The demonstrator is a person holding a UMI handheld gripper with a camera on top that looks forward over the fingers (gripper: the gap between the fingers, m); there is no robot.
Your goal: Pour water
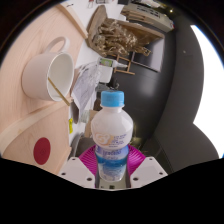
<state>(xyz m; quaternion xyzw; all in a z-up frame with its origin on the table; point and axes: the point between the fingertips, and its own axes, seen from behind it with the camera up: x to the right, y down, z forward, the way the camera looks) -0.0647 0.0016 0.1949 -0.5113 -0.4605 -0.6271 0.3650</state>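
A clear plastic water bottle (pixel 111 132) with a white cap and a blue label stands upright between my fingers. My gripper (pixel 111 160) is shut on the bottle, with both magenta pads pressed against its label. A white mug (pixel 46 72) with a stick or spoon leaning in it sits on the light table, beyond the bottle and to its left. The bottle's base is hidden behind the fingers.
A red round disc (pixel 42 151) lies on the light tabletop (pixel 30 115) left of the fingers. Papers and clutter (pixel 118 38) are piled on a dark surface beyond the bottle. To the right lies a dark area (pixel 170 90).
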